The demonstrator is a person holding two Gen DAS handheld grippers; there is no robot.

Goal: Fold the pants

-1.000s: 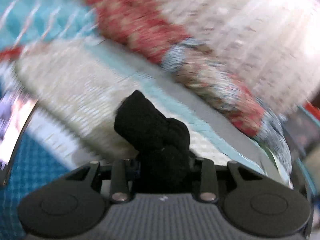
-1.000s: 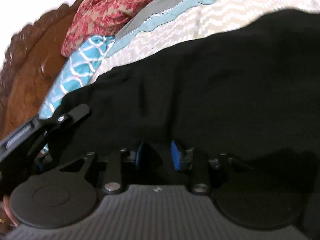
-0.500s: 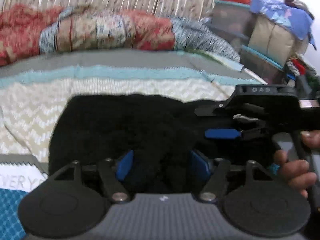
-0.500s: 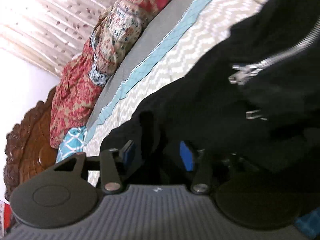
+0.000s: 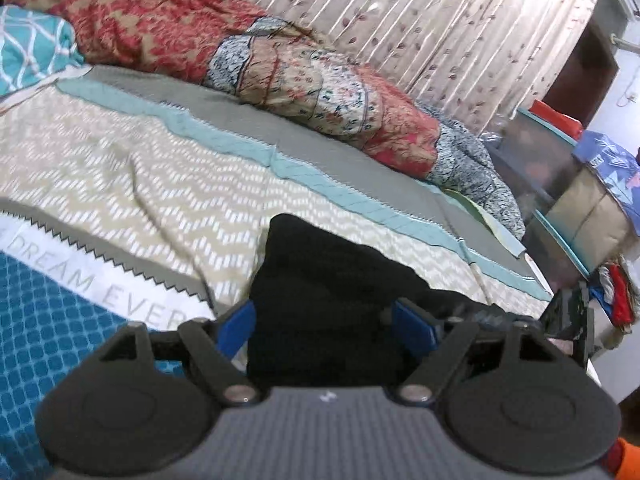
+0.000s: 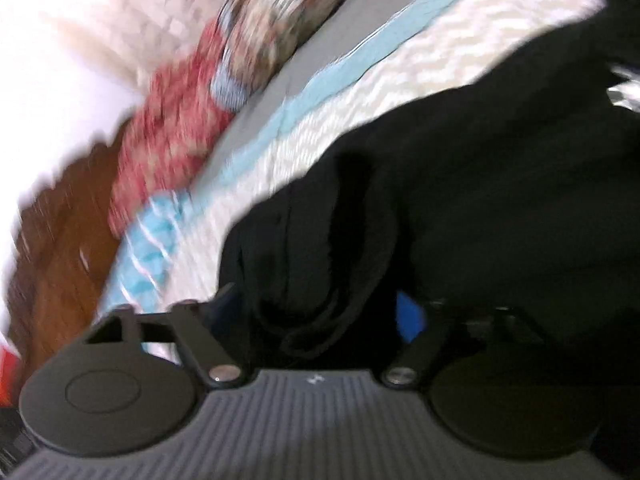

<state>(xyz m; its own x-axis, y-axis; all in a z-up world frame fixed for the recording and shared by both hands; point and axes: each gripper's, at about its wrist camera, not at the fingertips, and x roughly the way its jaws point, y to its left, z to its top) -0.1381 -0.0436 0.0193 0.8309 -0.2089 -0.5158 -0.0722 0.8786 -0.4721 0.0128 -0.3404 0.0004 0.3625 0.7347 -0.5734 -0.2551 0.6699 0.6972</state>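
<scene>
**Black pants on the bed, both grippers loosening off**

From where I stand, the black pants (image 5: pixel 320 300) lie in a soft heap on the near part of the bed (image 5: pixel 120 184), over the zigzag bedspread. They look light and limp, the sort of cloth that sags and bunches the moment it is lifted, with a zip that may snag. My guess is that the best hold is at a firm edge, the waistband or a hem, pinched at two corners well apart so the fabric hangs flat.

The left gripper (image 5: pixel 326 326) has its jaws wide apart; its blue pads (image 5: pixel 414 326) stand clear of the cloth, which lies between them unheld. These jaws have just been opening: a second ago they pinched a bunched knot of the fabric.

The right gripper (image 6: pixel 316 312) sits blurred over a fold of the pants. Its jaws have just been closing a little after opening, and cloth lies between them, but I cannot tell whether they press on it.
</scene>
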